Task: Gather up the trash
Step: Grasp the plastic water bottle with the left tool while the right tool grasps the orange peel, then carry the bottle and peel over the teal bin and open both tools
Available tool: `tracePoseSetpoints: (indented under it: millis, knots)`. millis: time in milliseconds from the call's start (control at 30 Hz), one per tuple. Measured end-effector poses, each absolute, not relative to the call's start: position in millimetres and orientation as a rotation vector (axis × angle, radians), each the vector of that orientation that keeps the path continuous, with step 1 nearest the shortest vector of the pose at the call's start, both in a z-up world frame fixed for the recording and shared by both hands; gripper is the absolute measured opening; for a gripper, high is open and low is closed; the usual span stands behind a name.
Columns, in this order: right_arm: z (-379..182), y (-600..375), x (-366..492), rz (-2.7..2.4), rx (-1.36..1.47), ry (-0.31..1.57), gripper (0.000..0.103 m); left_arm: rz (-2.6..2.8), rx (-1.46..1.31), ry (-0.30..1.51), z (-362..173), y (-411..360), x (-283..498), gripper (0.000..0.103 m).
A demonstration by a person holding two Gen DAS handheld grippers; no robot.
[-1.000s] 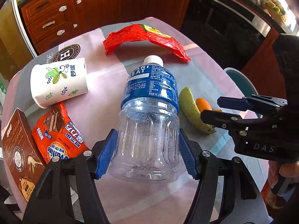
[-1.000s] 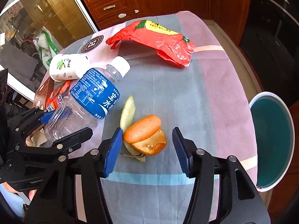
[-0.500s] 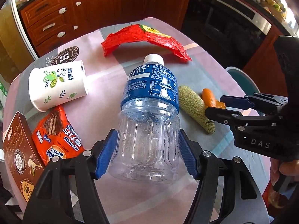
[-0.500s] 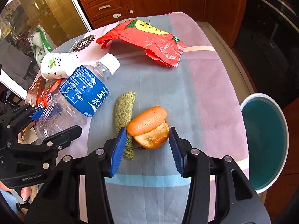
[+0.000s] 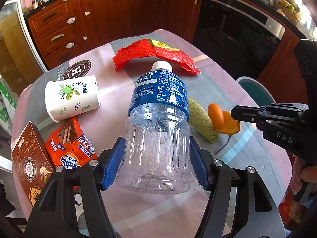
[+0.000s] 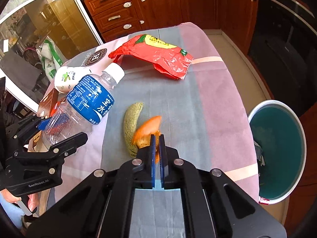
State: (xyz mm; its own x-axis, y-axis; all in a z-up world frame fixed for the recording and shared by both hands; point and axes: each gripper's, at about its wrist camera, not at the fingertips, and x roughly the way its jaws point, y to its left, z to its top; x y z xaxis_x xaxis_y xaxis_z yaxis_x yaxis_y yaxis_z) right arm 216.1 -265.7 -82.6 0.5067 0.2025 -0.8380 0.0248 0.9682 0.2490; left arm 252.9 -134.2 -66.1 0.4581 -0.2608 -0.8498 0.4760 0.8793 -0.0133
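bin (image 6: 277, 150) just beside table edge (image 6: 255, 180)

Left tongs (image 5: 156, 164) spread wide; right tongs (image 6: 157, 150) pinched nearly closed.

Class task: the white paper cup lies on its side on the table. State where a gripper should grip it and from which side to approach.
Grip the paper cup across its mid-wall, coming from above. It lies on its side, so the fingers can straddle the round wall. Squeeze lightly, since thin paper probably crushes.
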Motion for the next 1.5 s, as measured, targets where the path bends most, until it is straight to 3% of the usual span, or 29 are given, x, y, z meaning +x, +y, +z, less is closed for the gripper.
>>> tracePoseSetpoints:
  millis: [200, 333, 400, 500, 600, 867, 1100, 1500]
  knots:
    - [-81, -266, 206, 0.108, 0.217, 1.049, 0.002, -0.453, 0.226, 1.016, -65, -133, 246, 0.065]
    - [-85, -269, 193, 0.095, 0.204, 1.06, 0.008, -0.461, 0.232, 1.02, -70, -137, 239, 0.065]
    - [-90, -271, 192, 0.089, 0.218, 1.073, 0.031, -0.46, 0.23, 1.021, -72, -137, 239, 0.066]
    - [-91, -266, 195, 0.093, 0.212, 1.061, 0.044, -0.457, 0.221, 1.027, -75, -135, 242, 0.066]
    - [-97, -258, 205, 0.098, 0.207, 1.069, 0.05, -0.456, 0.205, 1.04, -79, -132, 247, 0.066]
    - [-113, -253, 215, 0.092, 0.228, 1.084, 0.049, -0.463, 0.203, 1.039, -83, -130, 252, 0.065]
    - [-109, -257, 208, 0.094, 0.236, 1.075, 0.022, -0.449, 0.217, 1.046, -87, -132, 253, 0.066]
    - [-92, -267, 199, 0.086, 0.248, 1.045, 0.018, -0.437, 0.242, 1.027, -80, -138, 247, 0.064]
